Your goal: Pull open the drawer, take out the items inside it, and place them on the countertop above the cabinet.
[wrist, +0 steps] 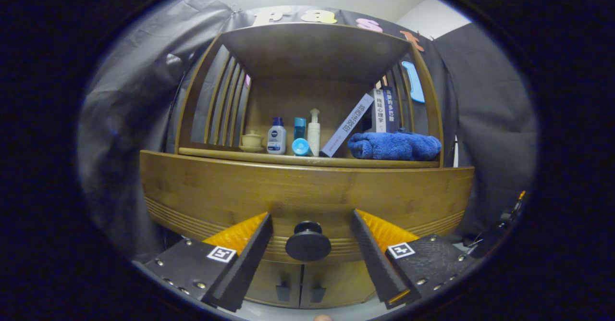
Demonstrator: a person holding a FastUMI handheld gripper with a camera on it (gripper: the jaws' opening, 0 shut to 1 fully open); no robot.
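Your tongs (308, 225): released, fingers spread wide to either side of the drawer knob (308, 241), touching nothing. The knob sits between the fingers, in the gap, with clear space on both sides.

Drawer (307, 193): closed, its wooden front flush with the cabinet, directly behind the knob and running wide to both sides of it. Grooved banding crosses the front at knob height.

Cabinet doors (301, 282): two, below the knob, shut, each with a small dark handle near the centre seam.

Tabletop (307, 160): the wooden ledge above the drawer front, under an open shelf hutch (312, 52) with slatted sides.

Items on the tabletop, all above and beyond the knob:
- Lidded cup on a saucer (252, 141), far to the left.
- White bottle with blue cap (276, 137), just right of the cup.
- Teal bottle (299, 129), with a round blue cap (301, 146) in front of it.
- White pump bottle (313, 132), almost straight above the knob.
- Leaning book (347, 125), tilted toward two upright books (386, 110), right of the knob.
- Blue towel (394, 145), folded, far to the right, in front of the upright books.
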